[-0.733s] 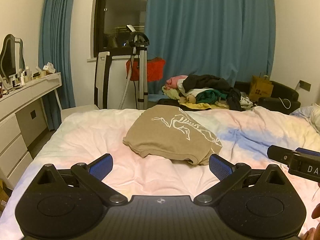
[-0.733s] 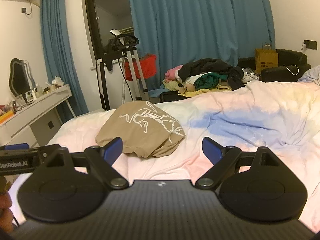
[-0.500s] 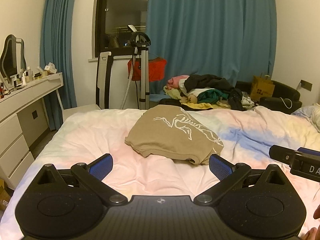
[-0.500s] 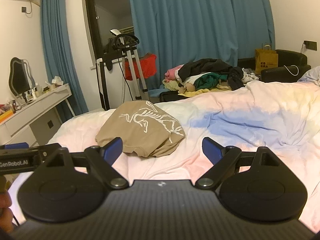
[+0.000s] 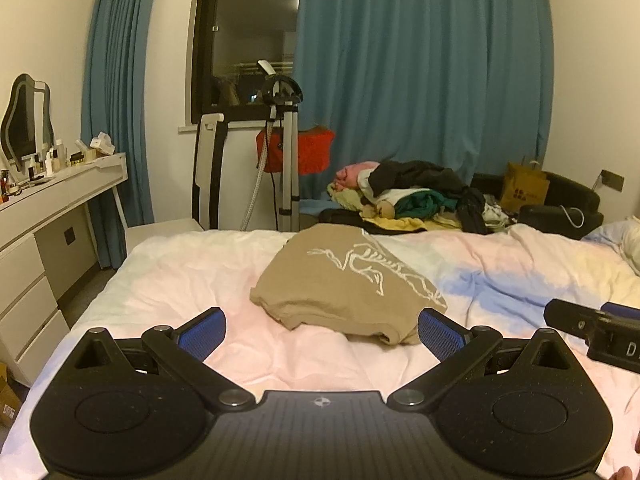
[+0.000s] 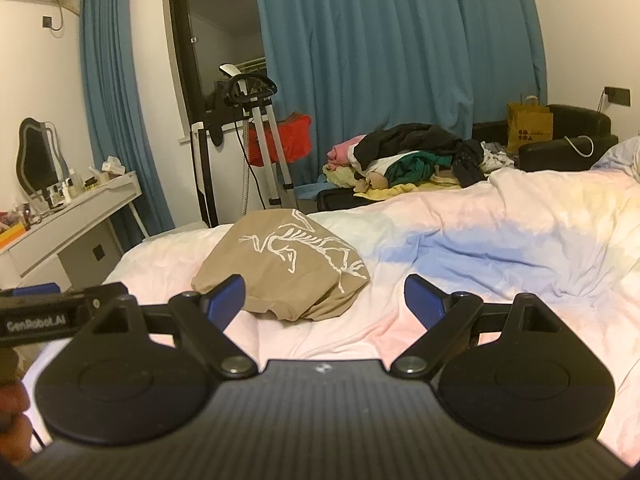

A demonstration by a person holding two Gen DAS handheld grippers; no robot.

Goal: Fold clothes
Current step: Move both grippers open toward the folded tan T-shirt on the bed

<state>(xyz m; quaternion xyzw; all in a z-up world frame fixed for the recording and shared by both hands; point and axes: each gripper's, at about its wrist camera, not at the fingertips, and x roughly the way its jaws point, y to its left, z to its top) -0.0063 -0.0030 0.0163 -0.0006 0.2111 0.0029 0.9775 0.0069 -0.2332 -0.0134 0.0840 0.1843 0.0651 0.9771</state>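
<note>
Your tan cotton T-shirt with the white skeleton print (image 5: 344, 280) looks already folded into a compact bundle on the pastel pink-and-blue bedsheet (image 5: 180, 280); the heap of unfolded clothes (image 5: 408, 196) beyond the far edge remains. Both your left gripper (image 5: 320, 334) and right gripper (image 6: 324, 298) hover wide and empty, shirt just beyond their tips

Folded shirt (image 5: 344, 280) on bed (image 5: 192, 280), ahead of left gripper (image 5: 322, 334), between its fingers. Right gripper (image 6: 324, 298): shirt ahead-left. Clothes pile (image 5: 408, 196) behind shirt, past bed edge. Dresser (image 5: 44, 216) far left; tripod (image 5: 286, 160) behind bed; bag (image 5: 524, 192) right of pile.
</note>
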